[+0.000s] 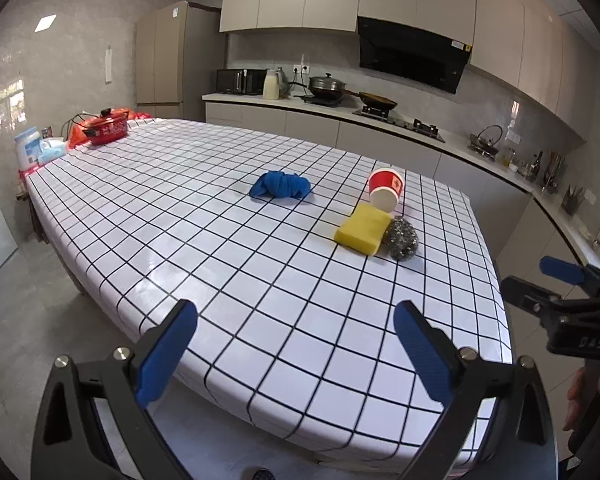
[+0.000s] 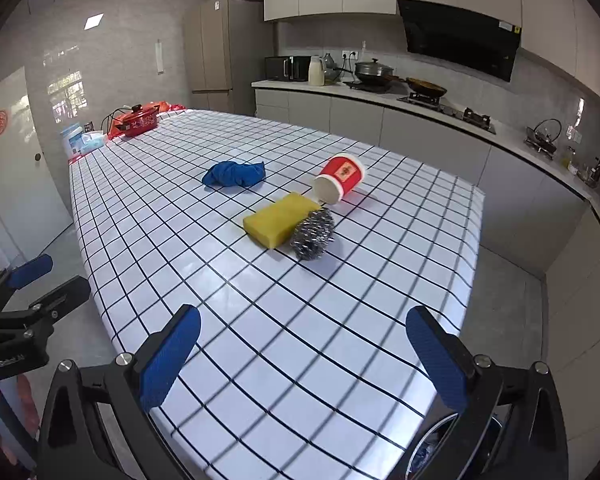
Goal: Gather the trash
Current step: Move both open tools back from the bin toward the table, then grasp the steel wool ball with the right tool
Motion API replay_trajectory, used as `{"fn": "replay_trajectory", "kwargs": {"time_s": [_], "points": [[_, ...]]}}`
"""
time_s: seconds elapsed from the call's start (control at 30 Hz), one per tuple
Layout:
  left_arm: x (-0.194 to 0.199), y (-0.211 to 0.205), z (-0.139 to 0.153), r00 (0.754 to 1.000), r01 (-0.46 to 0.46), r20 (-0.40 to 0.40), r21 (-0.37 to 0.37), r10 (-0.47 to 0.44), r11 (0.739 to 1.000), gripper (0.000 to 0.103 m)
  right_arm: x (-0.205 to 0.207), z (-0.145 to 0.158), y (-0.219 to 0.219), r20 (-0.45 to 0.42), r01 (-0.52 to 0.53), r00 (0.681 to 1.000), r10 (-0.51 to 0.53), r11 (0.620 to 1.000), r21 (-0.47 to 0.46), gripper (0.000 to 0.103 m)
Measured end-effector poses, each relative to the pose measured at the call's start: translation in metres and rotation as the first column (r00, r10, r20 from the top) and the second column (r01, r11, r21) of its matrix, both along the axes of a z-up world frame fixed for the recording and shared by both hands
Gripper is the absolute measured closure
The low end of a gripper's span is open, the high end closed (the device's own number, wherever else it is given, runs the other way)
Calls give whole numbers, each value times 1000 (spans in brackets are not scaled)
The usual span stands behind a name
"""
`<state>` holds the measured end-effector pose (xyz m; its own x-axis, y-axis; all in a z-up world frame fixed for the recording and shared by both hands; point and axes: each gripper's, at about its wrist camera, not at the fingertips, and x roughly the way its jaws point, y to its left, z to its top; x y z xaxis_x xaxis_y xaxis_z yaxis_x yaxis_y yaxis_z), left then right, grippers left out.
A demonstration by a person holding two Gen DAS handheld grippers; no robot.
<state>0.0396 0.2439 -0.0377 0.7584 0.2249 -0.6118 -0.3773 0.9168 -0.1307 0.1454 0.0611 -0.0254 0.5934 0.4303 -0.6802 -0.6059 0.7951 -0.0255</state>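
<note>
Currently my left gripper (image 1: 296, 344) and right gripper (image 2: 304, 352) both gape empty; the cup (image 2: 340, 178) lies tipped just behind the sponge (image 2: 278, 220), base toward me, nearer my right.

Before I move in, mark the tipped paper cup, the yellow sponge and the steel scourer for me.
paper cup (image 2: 342, 178): right wrist view, on its red side wall.
yellow sponge (image 2: 278, 218): right wrist view, middle of its top face.
steel scourer (image 2: 313, 232): right wrist view, centre of the wire ball.
</note>
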Motion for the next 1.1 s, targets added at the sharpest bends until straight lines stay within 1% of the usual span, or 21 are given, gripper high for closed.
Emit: {"fn": "replay_trajectory", "kwargs": {"time_s": [0.2,0.3,0.37,0.53,0.57,0.63,0.73,0.9,0.97,1.0,1.03,1.1], "points": [[27,23,-11,999,37,-34,6,-37,999,6,23,-13,25,-20,19,1000,-19,1000,-15,0],[43,34,-19,997,57,-51,-2,-57,998,8,40,-21,37,-37,41,998,-42,999,-14,0],[54,40,-25,995,72,-64,-11,-72,997,9,54,-29,46,-55,60,997,-60,998,-14,2],[82,55,-39,990,113,-86,-35,-116,993,9,87,-48,64,-98,99,990,-101,995,-27,16],[87,57,-41,988,119,-89,-38,-122,992,9,95,-53,68,-111,107,988,-111,994,-33,17],[99,62,-45,985,136,-99,-42,-139,990,9,105,-61,71,-132,120,983,-124,992,-39,25],[111,68,-49,982,150,-109,-47,-154,988,9,120,-71,76,-160,131,978,-136,991,-41,32],[128,72,-54,976,177,-115,-66,-183,982,9,138,-83,81,-190,153,969,-158,987,-43,41],[135,69,-57,973,191,-120,-70,-198,979,9,144,-87,82,-197,157,967,-163,987,-45,47],[138,67,-58,972,196,-121,-73,-204,978,9,148,-88,82,-207,156,965,-161,987,-41,53],[140,66,-58,971,199,-121,-76,-207,977,9,150,-89,82,-212,153,965,-157,988,-36,56],[144,62,-59,969,204,-121,-81,-213,976,9,153,-88,82,-214,151,964,-155,988,-37,56]]}}
